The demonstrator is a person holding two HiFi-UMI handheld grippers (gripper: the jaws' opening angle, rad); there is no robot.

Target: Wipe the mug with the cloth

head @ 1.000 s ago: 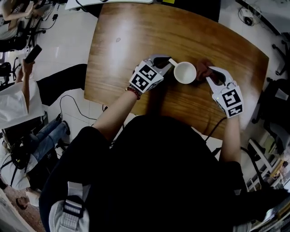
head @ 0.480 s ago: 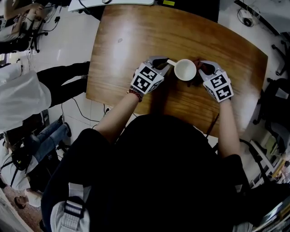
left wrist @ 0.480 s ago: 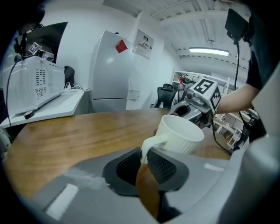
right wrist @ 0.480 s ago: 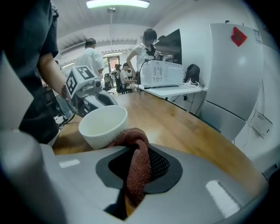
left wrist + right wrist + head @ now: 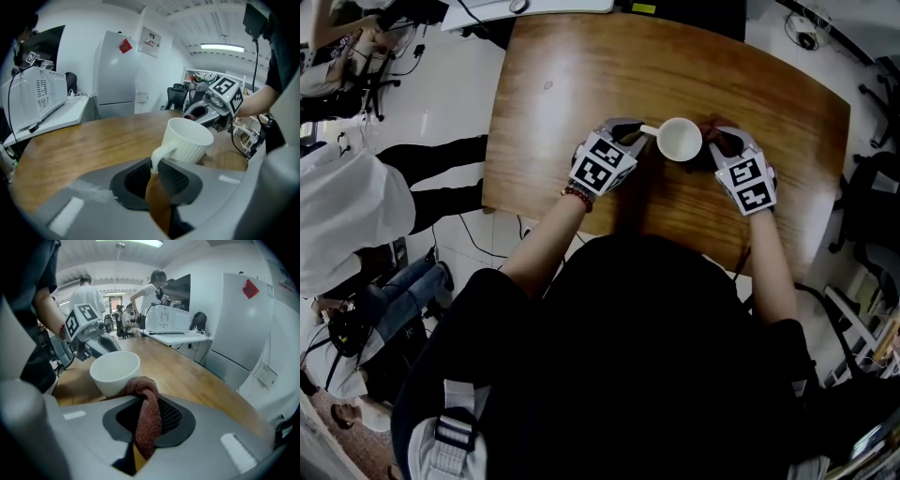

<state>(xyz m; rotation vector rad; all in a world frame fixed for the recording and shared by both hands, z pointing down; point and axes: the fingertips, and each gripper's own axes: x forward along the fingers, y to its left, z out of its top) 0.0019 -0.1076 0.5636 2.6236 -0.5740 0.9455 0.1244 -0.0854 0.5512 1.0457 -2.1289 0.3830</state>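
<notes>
A white ribbed mug (image 5: 680, 141) stands upright on the wooden table (image 5: 581, 84), between my two grippers. My left gripper (image 5: 639, 133) is shut on the mug's handle (image 5: 161, 157), holding it from the left. My right gripper (image 5: 717, 148) is shut on a reddish-brown cloth (image 5: 145, 416), whose bunched end rests against the mug's (image 5: 115, 371) right side. The same mug (image 5: 187, 140) looks empty in both gripper views.
The table's near edge runs just below my hands. A monitor and white equipment (image 5: 171, 317) sit at the table's far end. People stand and sit to the left of the table (image 5: 347, 216). A white cabinet (image 5: 117, 75) stands beyond the table.
My right gripper has swung in from the lower right toward the mug, bringing the cloth against its side. The left gripper and mug have stayed nearly still.
</notes>
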